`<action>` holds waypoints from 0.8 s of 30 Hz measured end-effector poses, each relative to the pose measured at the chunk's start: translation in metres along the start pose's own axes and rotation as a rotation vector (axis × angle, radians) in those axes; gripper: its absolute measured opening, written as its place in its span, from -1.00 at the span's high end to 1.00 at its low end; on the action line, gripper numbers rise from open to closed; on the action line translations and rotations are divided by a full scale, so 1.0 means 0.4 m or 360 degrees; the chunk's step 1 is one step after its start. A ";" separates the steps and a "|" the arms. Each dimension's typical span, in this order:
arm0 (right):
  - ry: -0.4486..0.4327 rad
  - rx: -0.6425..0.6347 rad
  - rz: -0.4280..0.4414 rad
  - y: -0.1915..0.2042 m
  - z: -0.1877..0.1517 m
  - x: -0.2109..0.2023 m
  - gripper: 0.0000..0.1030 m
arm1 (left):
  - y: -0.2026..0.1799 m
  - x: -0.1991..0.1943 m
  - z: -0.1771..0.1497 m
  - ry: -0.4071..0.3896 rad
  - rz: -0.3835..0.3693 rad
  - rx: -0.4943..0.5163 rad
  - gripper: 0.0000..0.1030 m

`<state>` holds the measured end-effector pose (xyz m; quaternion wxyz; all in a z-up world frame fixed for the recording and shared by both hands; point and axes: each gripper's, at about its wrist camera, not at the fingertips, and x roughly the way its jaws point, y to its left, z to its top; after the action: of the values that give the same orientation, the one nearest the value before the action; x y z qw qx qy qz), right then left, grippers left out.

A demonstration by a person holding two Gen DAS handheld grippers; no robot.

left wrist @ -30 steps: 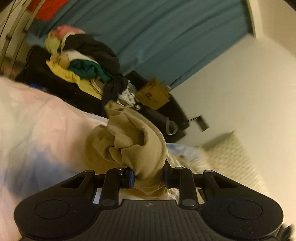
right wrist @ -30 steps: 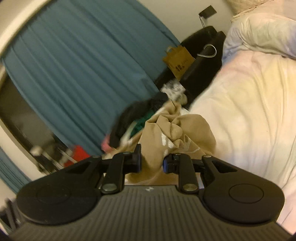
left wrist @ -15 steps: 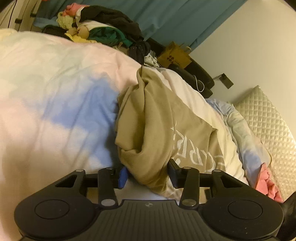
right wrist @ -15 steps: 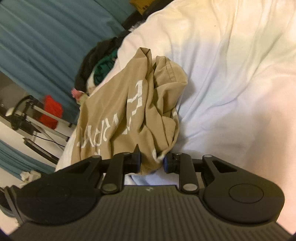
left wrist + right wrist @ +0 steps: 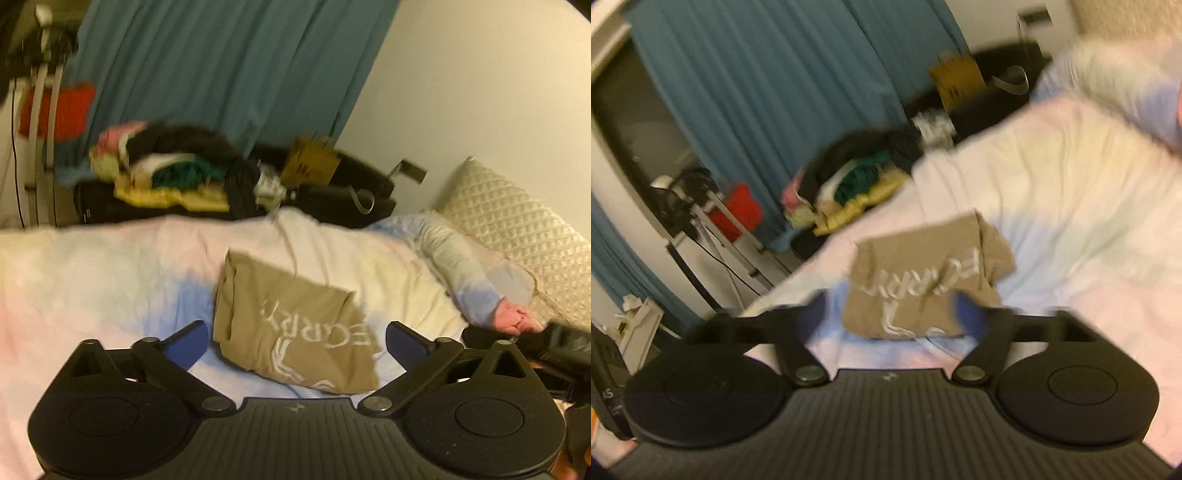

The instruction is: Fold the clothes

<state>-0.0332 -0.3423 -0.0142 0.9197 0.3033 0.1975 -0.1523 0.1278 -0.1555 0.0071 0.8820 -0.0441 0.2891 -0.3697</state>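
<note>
A tan shirt lies folded into a rough rectangle at the centre of my left view, white lettering facing up, its left edge thick with stacked layers. In my right view the same shirt sits just above centre, blurred, its upper right corner bunched. My left gripper has its fingers spread wide, holding nothing, blue pads either side of the shirt's near edge. My right gripper is likewise spread wide and empty, near the shirt's lower edge.

The shirt rests on a duvet in pale pink, blue and cream, wrinkled, filling the middle of both views. A quilted pillow lies at right in the left view. Beyond the bed's far edge, upper centre, a heap of clothes sits on something black, with a blue curtain behind. Bare duvet stretches left of the shirt and toward the pillow.
</note>
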 end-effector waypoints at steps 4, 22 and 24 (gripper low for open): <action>-0.0067 -0.0114 0.0043 0.055 -0.025 -0.099 -0.74 | -0.062 -0.156 -0.004 -0.0107 0.0032 0.0127 -0.99; -0.0365 -0.0425 -0.0015 0.110 -0.239 -0.200 -0.74 | -0.076 -0.440 -0.156 -0.0322 0.0185 0.0177 -0.99; -0.0361 -0.0449 -0.0029 0.112 -0.253 -0.185 -0.74 | -0.060 -0.417 -0.169 -0.0313 0.0210 0.0212 -0.99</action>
<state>-0.1076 -0.2334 -0.0328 0.9680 0.1504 0.1148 -0.1646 -0.0174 -0.0506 0.0379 0.9294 -0.0022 0.1784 -0.3230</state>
